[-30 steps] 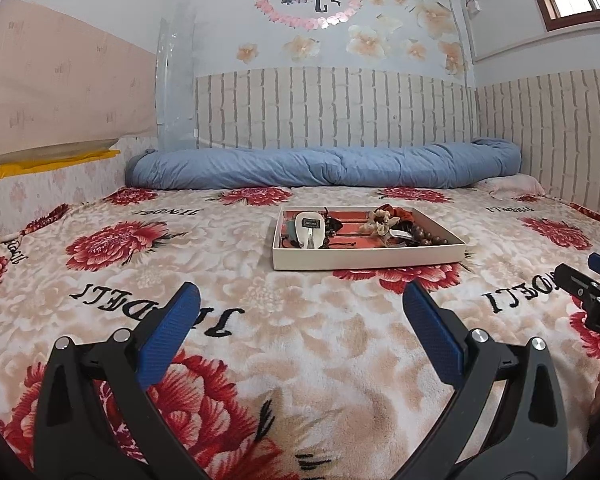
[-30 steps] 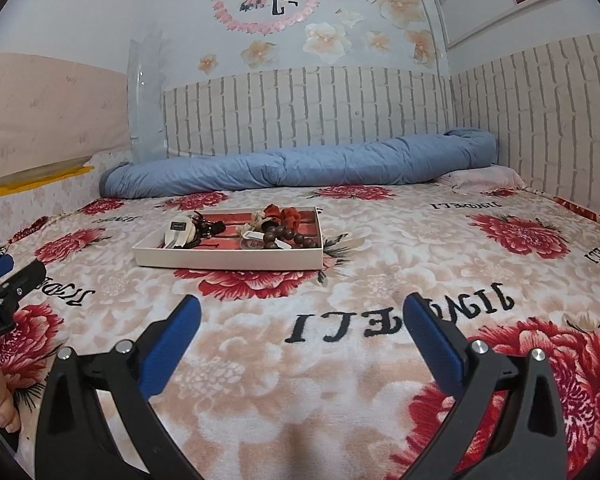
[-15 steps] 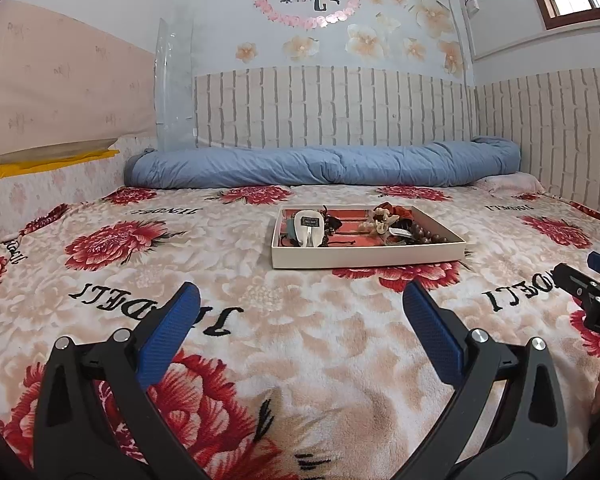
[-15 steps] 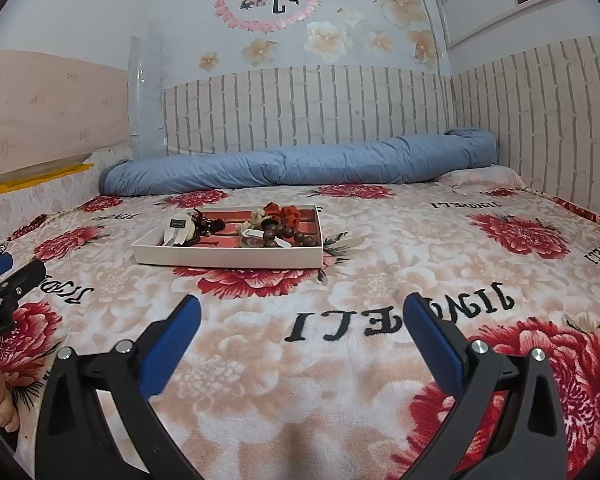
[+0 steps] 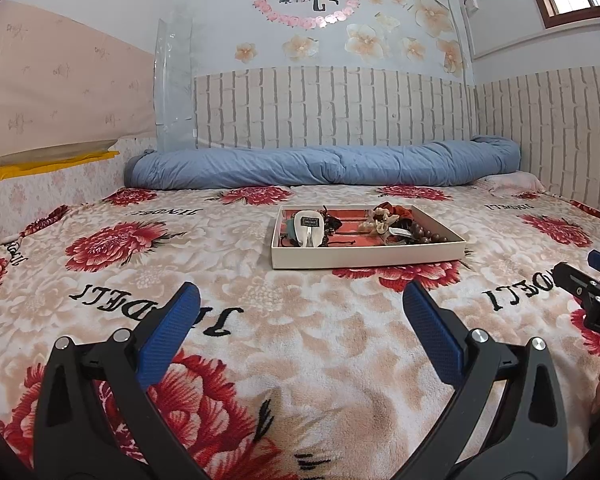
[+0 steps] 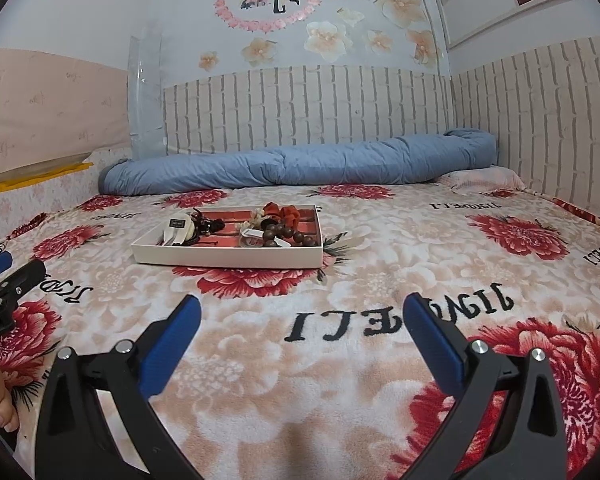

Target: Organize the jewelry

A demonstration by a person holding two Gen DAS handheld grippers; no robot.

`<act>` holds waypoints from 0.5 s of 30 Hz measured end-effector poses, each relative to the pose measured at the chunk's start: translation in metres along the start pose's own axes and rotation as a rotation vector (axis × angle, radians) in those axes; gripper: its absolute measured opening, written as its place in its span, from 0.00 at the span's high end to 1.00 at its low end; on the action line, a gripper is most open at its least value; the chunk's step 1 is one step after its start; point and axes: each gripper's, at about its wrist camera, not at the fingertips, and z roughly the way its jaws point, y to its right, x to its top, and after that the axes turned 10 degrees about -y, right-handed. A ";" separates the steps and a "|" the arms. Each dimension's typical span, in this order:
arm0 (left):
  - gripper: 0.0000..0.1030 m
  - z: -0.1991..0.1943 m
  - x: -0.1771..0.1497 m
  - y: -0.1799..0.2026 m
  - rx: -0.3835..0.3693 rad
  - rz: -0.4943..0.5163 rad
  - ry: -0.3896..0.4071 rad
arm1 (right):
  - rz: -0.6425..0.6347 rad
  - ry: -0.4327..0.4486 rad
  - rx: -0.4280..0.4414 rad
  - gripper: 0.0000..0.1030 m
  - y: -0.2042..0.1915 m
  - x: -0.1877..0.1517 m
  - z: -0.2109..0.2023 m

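Jaws of both grippers spread wide and empty, jewelry tray (image 5: 367,255) far ahead, tangled contents hard to make out

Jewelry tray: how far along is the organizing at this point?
Nothing looks done: the bead bracelet, white pouch and hair ties lie jumbled in the tray. Nothing is in hand: the left gripper and right gripper are open and empty, well short of the tray. All sorting is left.
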 end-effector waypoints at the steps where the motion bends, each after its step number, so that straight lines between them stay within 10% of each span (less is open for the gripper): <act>1: 0.05 0.000 0.000 0.000 0.000 0.000 0.000 | 0.000 -0.001 0.000 0.04 0.000 0.000 0.000; 15: 0.05 0.001 -0.002 0.001 0.011 0.022 0.005 | 0.000 -0.001 0.000 0.04 0.000 0.000 0.000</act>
